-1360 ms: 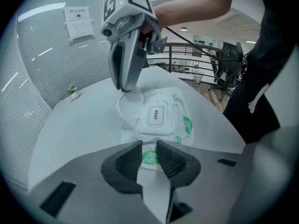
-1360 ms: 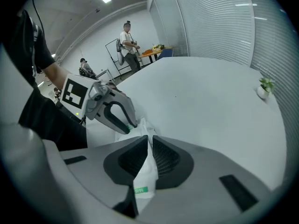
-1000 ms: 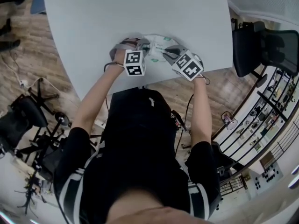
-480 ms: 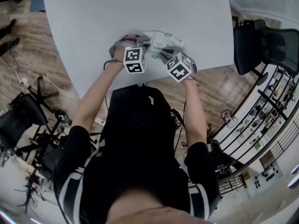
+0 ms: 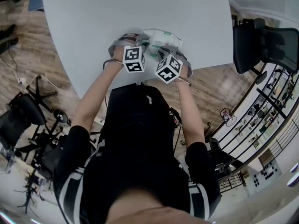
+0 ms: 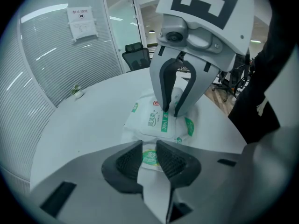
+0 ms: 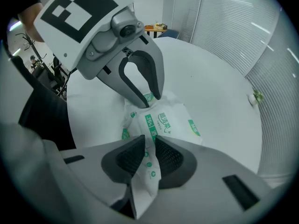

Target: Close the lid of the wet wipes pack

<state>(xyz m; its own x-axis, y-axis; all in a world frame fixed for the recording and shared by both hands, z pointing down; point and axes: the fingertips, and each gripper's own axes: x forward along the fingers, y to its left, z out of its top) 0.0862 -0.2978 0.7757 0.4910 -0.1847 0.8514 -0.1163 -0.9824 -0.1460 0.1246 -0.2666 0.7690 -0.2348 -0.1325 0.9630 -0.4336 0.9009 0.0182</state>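
Since the left gripper (image 6: 149, 157) and the right gripper (image 7: 148, 154) each pinch an end seam of the wet wipes pack (image 6: 150, 121) between their fingers, near the bench's (image 5: 93, 17) front edge, nothing is free to press the lid, which seems unlatched; tugging could slide the pack off.

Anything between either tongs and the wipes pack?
Nothing visible. The left tongs pinch one edge of the pack, and the right tongs pinch another. Nothing else lies near it on the table.
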